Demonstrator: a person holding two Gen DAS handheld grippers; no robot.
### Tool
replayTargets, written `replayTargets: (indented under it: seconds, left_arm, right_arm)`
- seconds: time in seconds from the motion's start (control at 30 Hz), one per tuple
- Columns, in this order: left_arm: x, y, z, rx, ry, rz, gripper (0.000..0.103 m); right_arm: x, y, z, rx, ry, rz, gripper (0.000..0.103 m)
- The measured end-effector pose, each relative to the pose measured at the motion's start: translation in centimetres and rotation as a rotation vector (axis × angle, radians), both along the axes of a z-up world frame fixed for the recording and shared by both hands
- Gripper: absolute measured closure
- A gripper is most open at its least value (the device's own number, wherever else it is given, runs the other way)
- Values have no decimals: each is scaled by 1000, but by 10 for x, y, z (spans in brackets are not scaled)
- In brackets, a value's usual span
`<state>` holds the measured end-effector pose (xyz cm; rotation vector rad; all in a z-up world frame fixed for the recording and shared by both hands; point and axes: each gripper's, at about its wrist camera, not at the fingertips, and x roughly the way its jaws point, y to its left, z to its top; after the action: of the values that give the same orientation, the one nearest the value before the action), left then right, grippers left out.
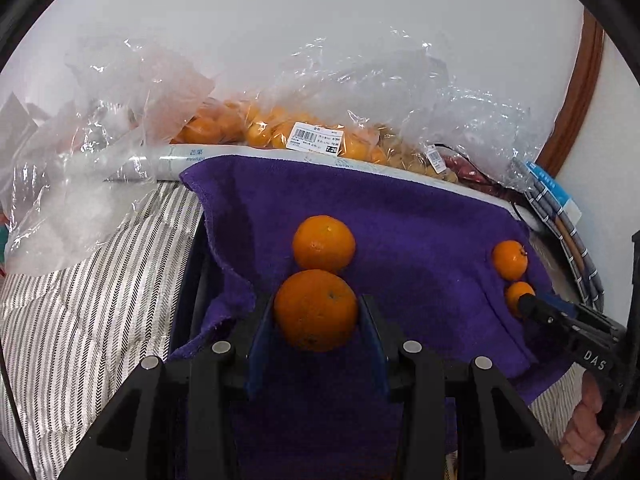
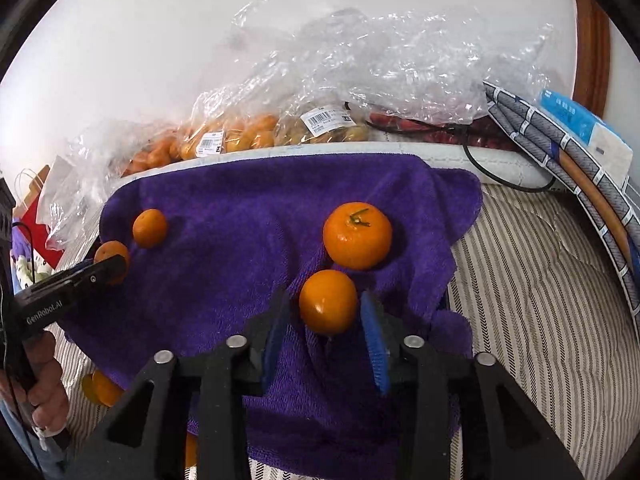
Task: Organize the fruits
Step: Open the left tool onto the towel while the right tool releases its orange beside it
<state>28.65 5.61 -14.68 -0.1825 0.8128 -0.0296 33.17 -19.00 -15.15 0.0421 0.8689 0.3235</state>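
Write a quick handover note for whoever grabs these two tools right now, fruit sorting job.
Left tool: fingers around a large orange, apparently gripping it.
Right tool: open, fingers either side of a small orange, small gaps showing.
Purple towel: four oranges in two pairs, one pair per tool.
Still bagged: fruit in plastic bags behind the towel.
Left to do: place both oranges, then empty the bags.

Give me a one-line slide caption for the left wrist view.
Left gripper closes around an orange on the purple towel, another orange just beyond.
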Motion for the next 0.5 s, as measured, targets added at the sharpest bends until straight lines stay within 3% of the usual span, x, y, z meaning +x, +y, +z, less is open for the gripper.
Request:
replayTargets:
  seconds: [0.17,0.3,0.5]
  left_arm:
    - [-1,-2,1,-22,2,-17,62]
    - [-6,-3,6,-17,-37,-15,49]
    - [-13,-3,15,5,-97,12,49]
  right_arm:
    - [-6,0,7,-27,-38,-17,56]
    - [-15,-2,13,-44,-78,-39,42]
    - [-23,-4,24,-55,-121,-62,41]
